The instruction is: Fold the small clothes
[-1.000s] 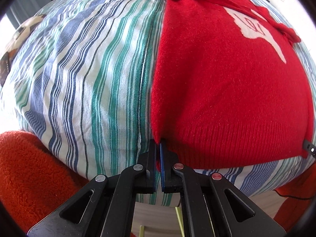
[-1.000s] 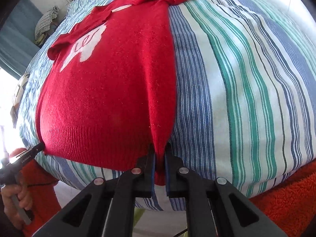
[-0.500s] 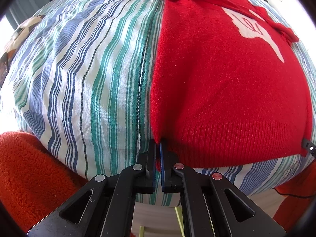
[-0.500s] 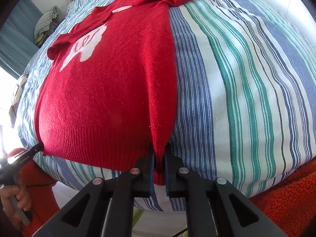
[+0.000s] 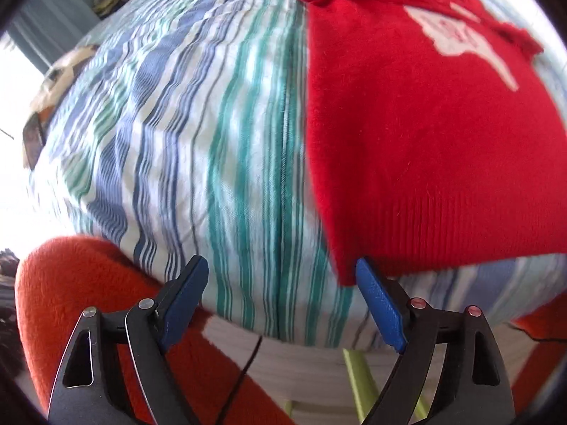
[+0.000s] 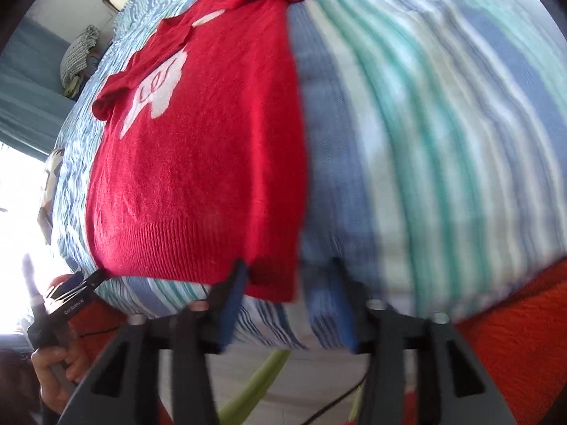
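Note:
A small red knit sweater [image 5: 418, 134] with a white motif lies flat on the striped bedsheet [image 5: 198, 134], hem toward me. My left gripper [image 5: 280, 279] is open just off the hem's left corner, its right finger close to the corner. In the right wrist view the sweater [image 6: 198, 163] lies left of centre, and my right gripper [image 6: 287, 283] is open at the hem's right corner, which sits between the fingers, not pinched. My left gripper [image 6: 92, 278] shows at the hem's far corner there.
The bed's front edge is just ahead of both grippers. Orange fleece [image 5: 71, 304] fills the lower left, and more orange fleece [image 6: 517, 336] the lower right. A bundle of cloth [image 6: 78, 53] lies at the far end of the bed.
Both grippers have opened and let go of the sweater's hem corners. The sweater lies flat on the sheet. Both views are blurred from movement.

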Action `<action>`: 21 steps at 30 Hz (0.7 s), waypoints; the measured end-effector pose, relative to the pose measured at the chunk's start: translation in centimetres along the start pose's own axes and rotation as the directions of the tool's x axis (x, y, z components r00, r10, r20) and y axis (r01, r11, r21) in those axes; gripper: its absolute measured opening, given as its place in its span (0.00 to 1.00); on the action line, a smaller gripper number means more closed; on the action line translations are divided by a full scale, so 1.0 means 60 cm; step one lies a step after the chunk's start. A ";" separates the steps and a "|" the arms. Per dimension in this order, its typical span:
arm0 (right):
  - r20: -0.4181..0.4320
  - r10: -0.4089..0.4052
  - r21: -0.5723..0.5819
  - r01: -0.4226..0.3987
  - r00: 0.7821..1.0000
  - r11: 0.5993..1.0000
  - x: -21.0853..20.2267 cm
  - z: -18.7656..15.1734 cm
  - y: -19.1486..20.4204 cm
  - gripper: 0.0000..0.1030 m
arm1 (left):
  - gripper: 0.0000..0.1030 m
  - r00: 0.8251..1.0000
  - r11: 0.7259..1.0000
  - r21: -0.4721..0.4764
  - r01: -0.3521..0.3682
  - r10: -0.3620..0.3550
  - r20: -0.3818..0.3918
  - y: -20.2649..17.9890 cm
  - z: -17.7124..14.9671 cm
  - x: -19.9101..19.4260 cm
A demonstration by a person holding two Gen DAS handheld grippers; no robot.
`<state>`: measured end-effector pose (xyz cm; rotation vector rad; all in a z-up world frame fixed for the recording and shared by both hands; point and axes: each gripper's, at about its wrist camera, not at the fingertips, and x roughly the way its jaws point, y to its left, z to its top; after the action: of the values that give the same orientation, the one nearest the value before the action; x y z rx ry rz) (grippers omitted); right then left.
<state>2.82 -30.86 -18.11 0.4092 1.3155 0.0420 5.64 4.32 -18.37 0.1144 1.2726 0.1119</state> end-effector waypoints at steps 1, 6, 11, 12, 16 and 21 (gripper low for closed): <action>0.014 -0.039 -0.020 0.039 0.999 0.999 -0.022 0.008 -0.003 0.51 | 0.84 1.000 1.000 -0.021 0.012 -0.012 0.016 0.009 -0.003 -0.013; 0.174 -0.216 -0.217 0.251 0.961 0.943 -0.115 0.106 0.018 0.57 | 0.84 0.986 0.993 -0.112 0.021 -0.002 0.167 0.047 -0.004 -0.074; 0.344 -0.175 -0.416 0.317 0.923 0.852 -0.114 0.252 0.097 0.59 | 0.84 0.977 0.981 -0.191 0.035 0.006 0.211 0.067 0.011 -0.075; 0.338 -0.144 -0.459 0.296 0.930 0.838 -0.092 0.282 0.117 0.59 | 0.84 0.977 0.981 -0.193 0.033 0.008 0.211 0.069 0.014 -0.072; 0.297 -0.091 -0.569 0.253 0.951 0.782 0.024 0.369 0.192 0.59 | 0.84 0.979 0.983 -0.182 0.000 0.037 0.199 0.063 0.012 -0.066; 0.356 -0.184 -0.609 0.377 0.916 0.697 0.152 0.426 0.248 0.53 | 0.84 0.989 0.983 -0.181 -0.008 0.035 0.143 0.060 0.011 -0.042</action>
<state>32.34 -21.52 -16.98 -0.4090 0.9902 0.1894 5.45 7.48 -15.28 -0.0193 1.1101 0.2329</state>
